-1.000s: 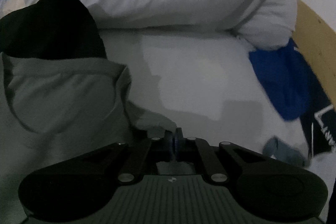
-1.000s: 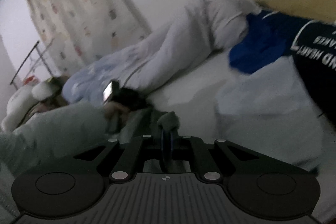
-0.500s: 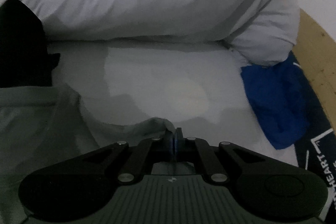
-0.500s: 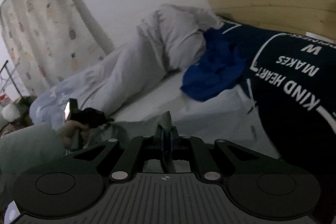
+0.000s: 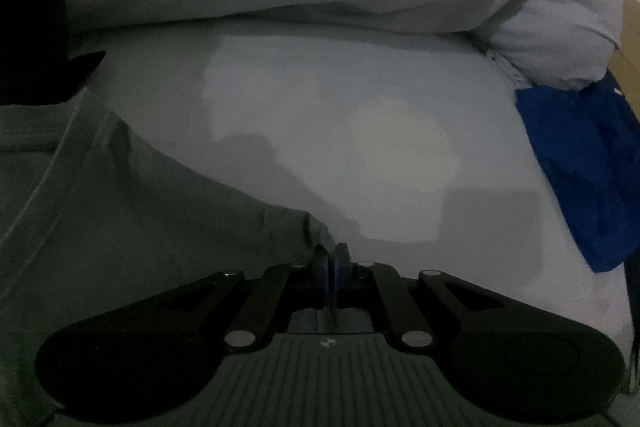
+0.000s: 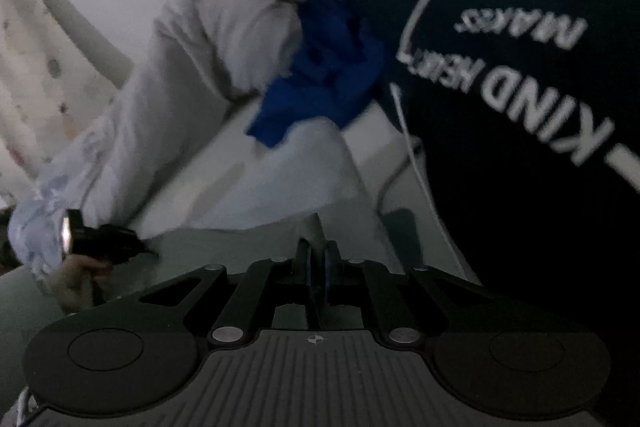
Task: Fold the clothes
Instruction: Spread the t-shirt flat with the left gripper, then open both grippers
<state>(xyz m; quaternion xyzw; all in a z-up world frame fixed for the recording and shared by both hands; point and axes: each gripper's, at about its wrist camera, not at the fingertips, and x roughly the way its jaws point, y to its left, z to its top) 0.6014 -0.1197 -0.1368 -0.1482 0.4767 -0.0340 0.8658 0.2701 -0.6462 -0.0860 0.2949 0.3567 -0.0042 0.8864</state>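
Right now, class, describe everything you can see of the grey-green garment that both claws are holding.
The grey-green garment is a soft, matte knit with a stitched seam curving along its left part. It lies spread low over the white sheet, slightly rumpled. The left claw is shut on a bunched edge; the right claw is shut on another edge, which stands up in a peak. A black cloth lies at its far left end.
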